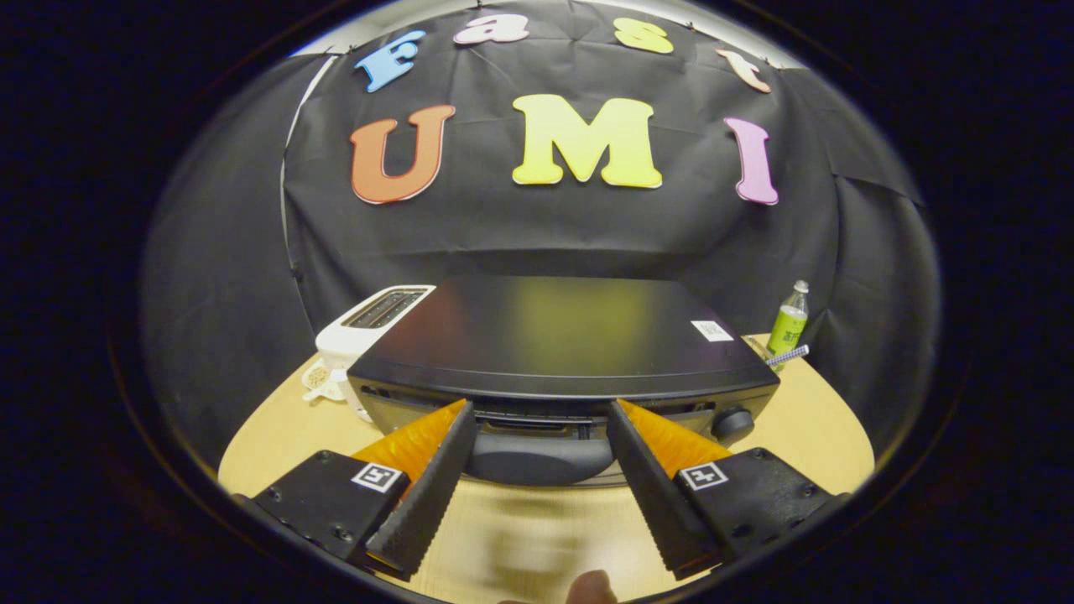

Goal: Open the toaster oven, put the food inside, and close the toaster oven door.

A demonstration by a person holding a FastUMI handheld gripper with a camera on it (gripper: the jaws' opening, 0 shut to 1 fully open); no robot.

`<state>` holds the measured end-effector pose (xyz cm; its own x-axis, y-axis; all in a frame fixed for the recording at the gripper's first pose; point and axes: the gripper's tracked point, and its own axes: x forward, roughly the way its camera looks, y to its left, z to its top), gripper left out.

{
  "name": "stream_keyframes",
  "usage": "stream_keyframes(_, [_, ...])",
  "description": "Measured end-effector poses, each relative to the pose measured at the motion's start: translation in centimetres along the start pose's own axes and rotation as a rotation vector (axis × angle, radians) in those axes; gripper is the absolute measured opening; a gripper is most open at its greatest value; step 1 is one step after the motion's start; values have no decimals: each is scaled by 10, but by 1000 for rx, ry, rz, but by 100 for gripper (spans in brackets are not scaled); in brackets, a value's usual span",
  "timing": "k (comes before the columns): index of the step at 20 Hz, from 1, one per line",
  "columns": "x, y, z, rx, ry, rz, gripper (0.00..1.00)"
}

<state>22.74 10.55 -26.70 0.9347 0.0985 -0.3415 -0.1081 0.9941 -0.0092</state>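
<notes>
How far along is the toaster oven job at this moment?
Nothing looks done yet: the toaster oven door appears shut. In hand: the gripper is open, its fingers straddling the door handle without pressing it. Left: opening the door, loading food, closing.

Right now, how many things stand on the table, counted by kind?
Toaster oven: 1, door shut, handle between the open gripper fingers.
Toaster: 1
Bottle: 1
Total: 3
</notes>
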Motion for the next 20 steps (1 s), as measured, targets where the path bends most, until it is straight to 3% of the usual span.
stream_keyframes(6, [-46, 4, -57, -24, 78, 6, 100])
stream_keyframes(14, [-63, 4, -143, -23, 254, 78, 100])
stream_keyframes(20, [-88, 9, -108, -52, 189, 170, 100])
